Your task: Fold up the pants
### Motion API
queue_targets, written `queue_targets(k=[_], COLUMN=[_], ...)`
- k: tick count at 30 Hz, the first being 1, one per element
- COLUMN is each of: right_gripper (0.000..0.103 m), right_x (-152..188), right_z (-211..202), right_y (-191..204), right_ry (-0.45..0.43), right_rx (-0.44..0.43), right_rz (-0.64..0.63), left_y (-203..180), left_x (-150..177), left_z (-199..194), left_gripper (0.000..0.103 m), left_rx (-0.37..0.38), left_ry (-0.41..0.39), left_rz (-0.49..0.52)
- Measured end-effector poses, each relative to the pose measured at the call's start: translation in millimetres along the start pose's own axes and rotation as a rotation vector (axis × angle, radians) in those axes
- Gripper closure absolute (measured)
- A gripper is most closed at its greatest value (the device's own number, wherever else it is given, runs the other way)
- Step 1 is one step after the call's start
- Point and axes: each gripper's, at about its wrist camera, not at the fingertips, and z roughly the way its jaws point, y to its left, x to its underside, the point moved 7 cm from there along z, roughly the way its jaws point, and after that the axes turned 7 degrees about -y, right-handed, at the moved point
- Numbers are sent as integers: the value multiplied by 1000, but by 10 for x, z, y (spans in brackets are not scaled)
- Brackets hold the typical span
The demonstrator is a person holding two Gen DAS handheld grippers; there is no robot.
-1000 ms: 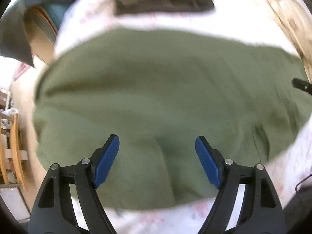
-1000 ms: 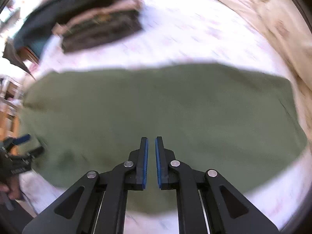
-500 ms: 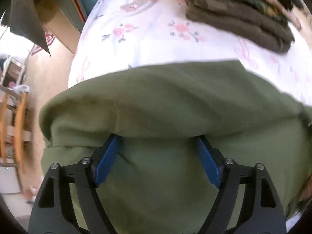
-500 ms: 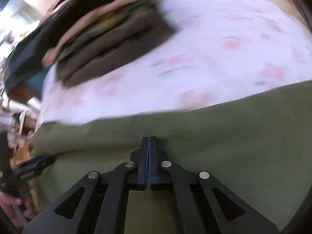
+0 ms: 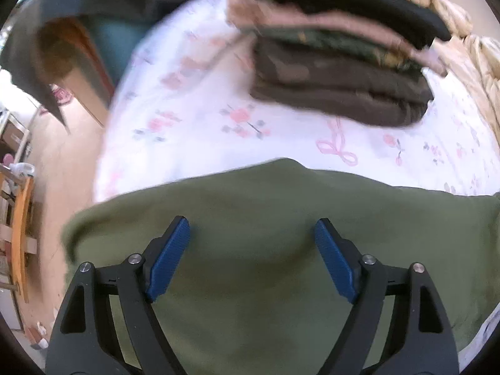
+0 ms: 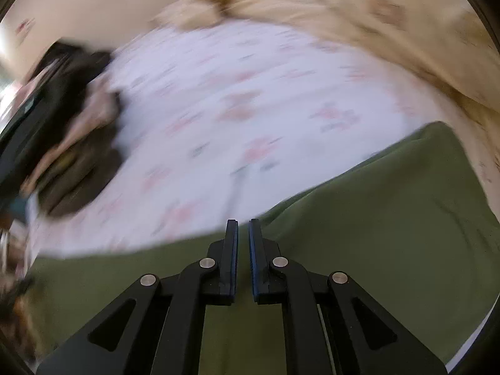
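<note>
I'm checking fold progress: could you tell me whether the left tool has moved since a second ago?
Yes. The left tool has moved towards the stack of folded dark clothes, which now looks nearer above the olive-green cloth pants.

- The pants (image 5: pixel 250 206) are plain olive green, of soft matte cloth with no print.
- They lie spread on the bed's white sheet (image 5: pixel 193 125) with its pink flowers, filling the lower half of both wrist views.
- Their far edge runs across the left view as a rounded fold — one low hump rises near its middle.
- In the right view the cloth (image 6: pixel 390 212) slants up to the right and ends in a blunt corner near a beige quilt (image 6: pixel 375 15).
- The surface is mostly smooth — shallow creases only.
</note>
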Motion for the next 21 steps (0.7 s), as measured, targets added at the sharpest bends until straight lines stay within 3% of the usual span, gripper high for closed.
queue_targets(k=[2, 3, 6, 8, 10, 13, 15, 18, 19, 21], right_gripper=[95, 96, 100, 103, 95, 95, 95, 96, 100, 101], right_x=[200, 314, 646, 735, 657, 586, 687, 927, 1004, 1101], right_z=[-75, -58, 16, -41, -121, -371, -431, -430, -401, -373], right_y=[201, 262, -12, -90, -88, -60, -12, -115, -221, -350], right_ry=[51, 79, 206, 189, 188, 140, 179, 254, 286, 318], right_rx=[-6, 7, 107, 96, 105, 64, 52, 142, 197, 192], right_rz=[-102, -131, -125, -110, -125, -44, -34, -80, -100, -95], left_y=[-38, -27, -3, -14, -16, -124, -310, -611, -699, -795], left_x=[68, 154, 93, 51, 21, 73, 175, 468, 591, 863], left_z=[227, 388, 430, 366, 224, 31, -110, -235, -247, -226], left_gripper=[23, 21, 18, 18, 18, 20, 20, 20, 20, 20], left_rx=[-64, -84, -87, -77, -70, -56, -9, 39, 53, 44], left_ry=[60, 134, 131, 122, 95, 87, 97, 133, 151, 196], left_rz=[9, 4, -12, -16, -30, -17, 13, 110, 143, 211])
